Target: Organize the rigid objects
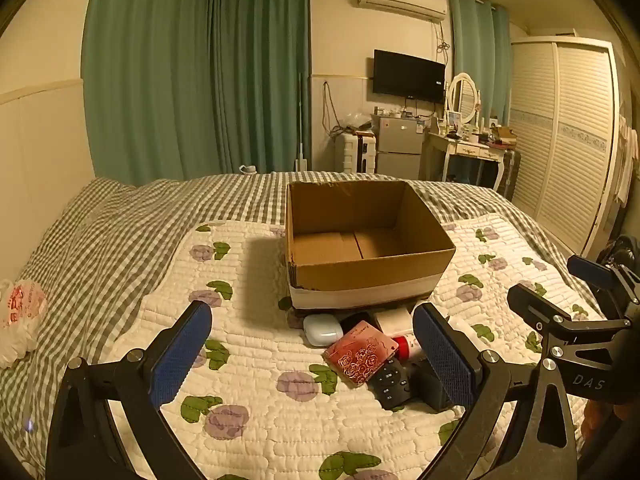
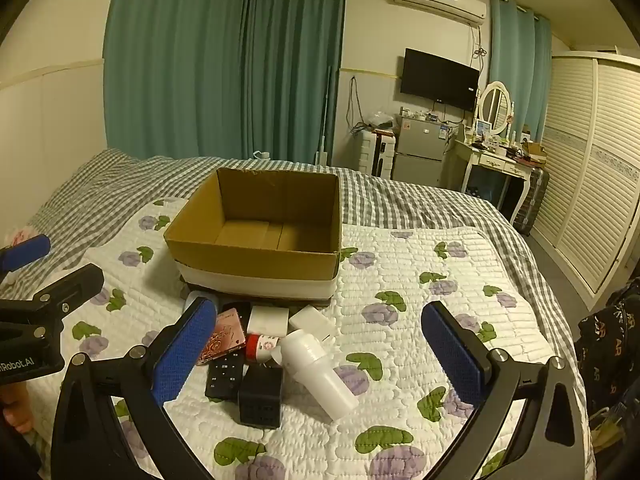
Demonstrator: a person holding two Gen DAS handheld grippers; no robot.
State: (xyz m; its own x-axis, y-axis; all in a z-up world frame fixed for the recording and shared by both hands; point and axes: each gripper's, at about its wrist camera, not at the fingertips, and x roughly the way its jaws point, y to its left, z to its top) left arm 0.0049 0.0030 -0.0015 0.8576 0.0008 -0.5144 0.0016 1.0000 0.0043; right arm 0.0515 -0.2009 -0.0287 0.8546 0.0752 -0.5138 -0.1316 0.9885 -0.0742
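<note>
**Both grippers open over the bed, box empty**

Your left gripper (image 1: 312, 354) hangs above the quilt (image 1: 248, 364) with its blue pads wide apart and nothing between them. Your right gripper (image 2: 320, 354) is spread just as wide and holds nothing either; it sits to the right of the left one, whose black frame shows at the left edge of the right wrist view.

The box (image 2: 260, 236) stands open on the quilt, and only its bare cardboard floor shows inside. The items lie in a tight cluster just in front of its near wall. From the right wrist view you see a pink case (image 2: 224, 336) beside the left pad, a remote (image 2: 225, 376) just below it, and a black cube (image 2: 260, 396) touching the remote. A red-capped bottle (image 2: 262, 347) lies above the cube, next to a stack of white cups (image 2: 320, 372) on its side. Two white blocks (image 2: 268, 320) rest nearer the box. From the left wrist view, a white earbud case (image 1: 323, 330) lies left of the pink case.

A plastic bag (image 1: 20, 320) sits at the bed's left edge.
</note>
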